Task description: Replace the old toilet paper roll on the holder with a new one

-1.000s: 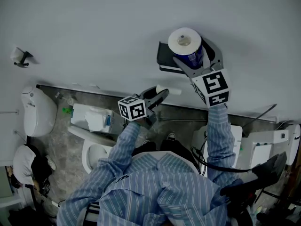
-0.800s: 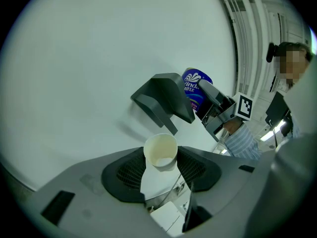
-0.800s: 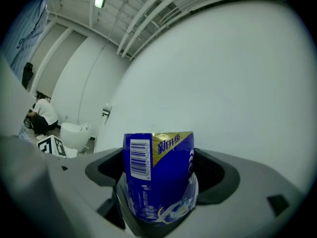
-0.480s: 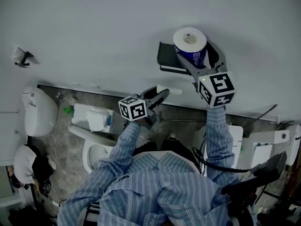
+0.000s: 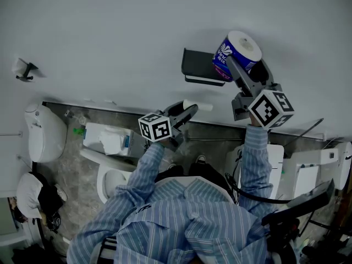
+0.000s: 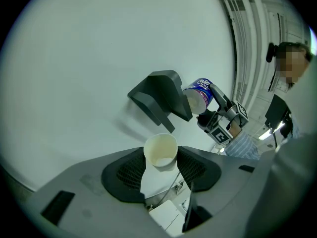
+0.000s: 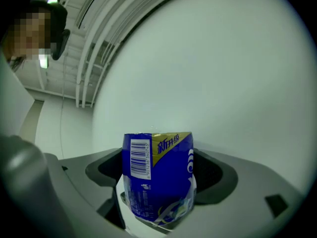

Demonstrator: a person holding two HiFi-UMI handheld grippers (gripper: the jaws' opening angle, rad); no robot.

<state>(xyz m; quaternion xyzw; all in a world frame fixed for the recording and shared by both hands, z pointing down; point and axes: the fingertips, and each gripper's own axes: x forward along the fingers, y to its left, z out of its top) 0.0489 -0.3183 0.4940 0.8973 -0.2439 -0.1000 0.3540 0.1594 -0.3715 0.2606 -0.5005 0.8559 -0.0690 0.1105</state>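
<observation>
My right gripper [image 5: 240, 59] is shut on a new toilet paper roll [image 5: 236, 55] in a blue wrapper, held up at the white wall just right of the dark holder [image 5: 197, 69]. The wrapped roll [image 7: 158, 177] fills the space between the jaws in the right gripper view, barcode facing me. My left gripper [image 5: 190, 109] is shut on the old cardboard tube [image 5: 197, 105], pale and bare, lower and to the left of the holder. In the left gripper view the tube [image 6: 159, 155] sits between the pads, with the holder [image 6: 161, 99] and the roll [image 6: 199, 96] beyond it.
A toilet [image 5: 107, 175] with a tissue pack [image 5: 107, 137] on its tank stands below left, a second fixture [image 5: 44, 130] further left. A small hook [image 5: 23, 67] is fixed on the wall at far left. White equipment [image 5: 316, 166] stands at the right.
The right gripper has swung the wrapped roll rightward and away from the holder's front, rolling so the roll's end now tilts sideways. The left gripper with the tube has stayed put.
</observation>
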